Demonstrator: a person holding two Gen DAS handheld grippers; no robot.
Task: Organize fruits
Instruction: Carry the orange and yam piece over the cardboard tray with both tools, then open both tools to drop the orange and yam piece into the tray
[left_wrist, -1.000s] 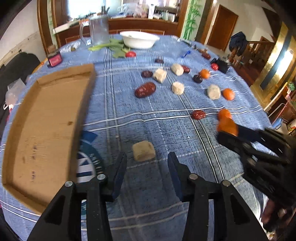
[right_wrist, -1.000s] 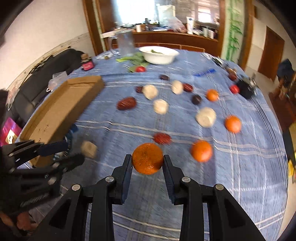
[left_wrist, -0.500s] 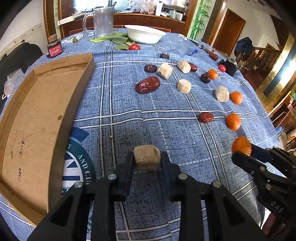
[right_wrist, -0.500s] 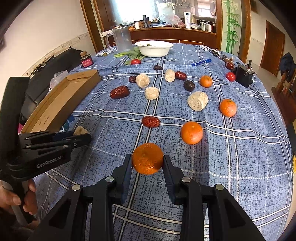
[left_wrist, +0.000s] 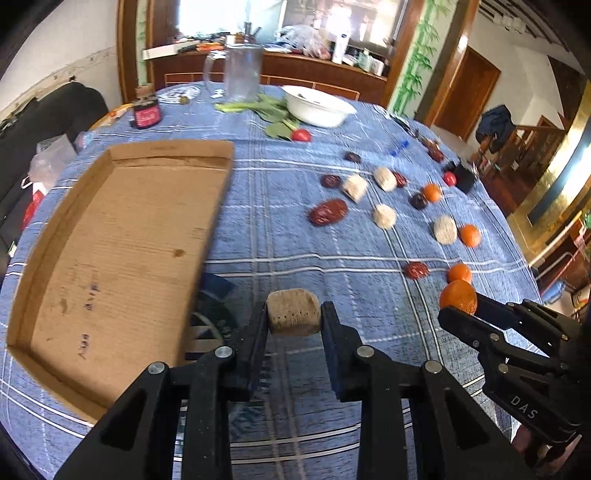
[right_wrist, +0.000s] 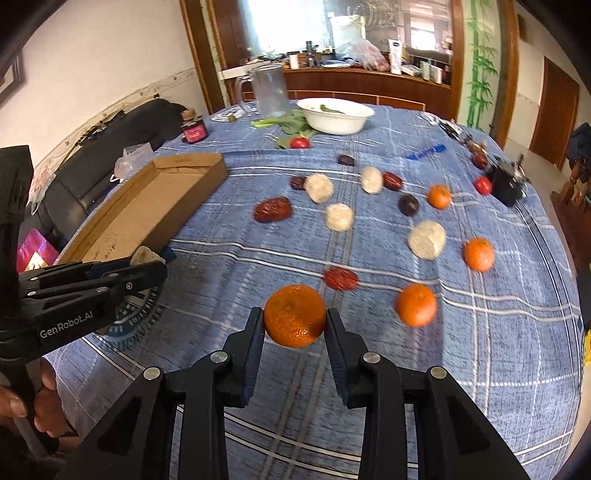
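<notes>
My left gripper (left_wrist: 293, 319) is shut on a tan cake-like piece (left_wrist: 293, 312) and holds it above the blue cloth, just right of the cardboard tray (left_wrist: 110, 258). My right gripper (right_wrist: 294, 323) is shut on an orange mandarin (right_wrist: 294, 320), also lifted off the table. The right gripper shows at the right of the left wrist view (left_wrist: 458, 312), with the mandarin (left_wrist: 458, 297) in it. The left gripper (right_wrist: 147, 264) shows at the left of the right wrist view. Mandarins (right_wrist: 416, 304), red dates (right_wrist: 272, 209) and pale pieces (right_wrist: 426, 239) lie scattered on the cloth.
A white bowl (right_wrist: 334, 115), a glass jug (right_wrist: 269, 90), greens and a red radish (right_wrist: 299, 142) stand at the far side. A dark jar (right_wrist: 192, 130) stands at the far left. A small black object (right_wrist: 508, 182) sits at the right edge.
My left gripper closed on the tan piece and lifted it off the cloth, beside the tray. My right gripper kept its hold on the mandarin and rose a little.
</notes>
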